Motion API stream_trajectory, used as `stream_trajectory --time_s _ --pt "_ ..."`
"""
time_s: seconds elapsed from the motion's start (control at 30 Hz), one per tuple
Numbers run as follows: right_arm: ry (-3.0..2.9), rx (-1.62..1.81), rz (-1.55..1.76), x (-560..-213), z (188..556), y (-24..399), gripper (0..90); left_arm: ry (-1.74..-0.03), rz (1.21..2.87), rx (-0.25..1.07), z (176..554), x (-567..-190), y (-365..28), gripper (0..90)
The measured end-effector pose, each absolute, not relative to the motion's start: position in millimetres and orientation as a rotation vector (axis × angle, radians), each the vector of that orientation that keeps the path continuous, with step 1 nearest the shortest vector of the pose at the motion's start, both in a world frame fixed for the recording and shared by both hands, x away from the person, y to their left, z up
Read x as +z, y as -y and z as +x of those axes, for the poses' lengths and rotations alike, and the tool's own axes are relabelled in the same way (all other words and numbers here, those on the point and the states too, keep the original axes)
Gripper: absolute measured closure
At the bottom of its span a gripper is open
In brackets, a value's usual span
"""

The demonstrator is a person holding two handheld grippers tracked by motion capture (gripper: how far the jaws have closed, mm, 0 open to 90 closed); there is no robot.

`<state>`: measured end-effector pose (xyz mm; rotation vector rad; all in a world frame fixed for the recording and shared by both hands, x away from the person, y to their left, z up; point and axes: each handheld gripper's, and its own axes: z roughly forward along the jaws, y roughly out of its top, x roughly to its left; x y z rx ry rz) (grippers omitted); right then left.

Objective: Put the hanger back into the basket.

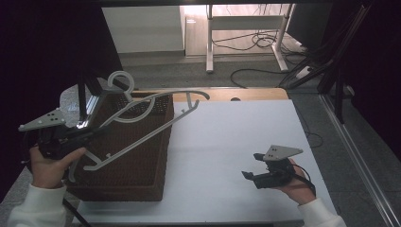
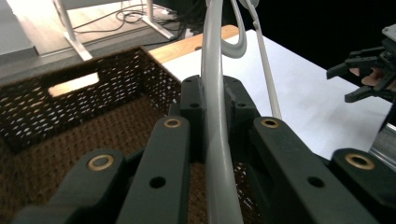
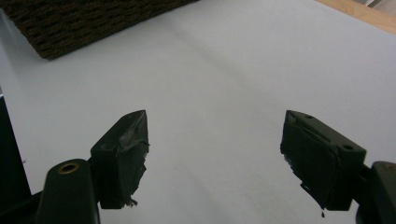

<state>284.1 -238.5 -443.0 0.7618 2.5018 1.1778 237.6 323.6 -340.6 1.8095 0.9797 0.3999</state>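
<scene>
A pale grey clothes hanger hangs tilted over an open brown wicker basket at the table's left, its hook pointing away from me. My left gripper is shut on the hanger's lower end, above the basket's near left side. In the left gripper view the hanger runs straight up between the closed jaws of the left gripper, with the basket below. My right gripper is held low over the white table at the right, open with nothing between its fingers.
The basket's corner lies far ahead of the right gripper. A wooden strip edges the table's far side. Beyond it are white desk legs and cables on the floor.
</scene>
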Motion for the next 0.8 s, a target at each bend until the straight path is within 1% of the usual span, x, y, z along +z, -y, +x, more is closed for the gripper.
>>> stream_trajectory --time_s 0.3,0.8 --pt "-2.481 1.162 0.793 -442.8 283.2 242.9 23.2 -1.058 1.740 0.423 232.1 -352.9 -341.9 81.0" --pt "-2.383 1.206 0.824 -425.8 276.7 246.5 23.3 -1.185 1.716 0.477 227.7 -378.5 -359.5 80.9"
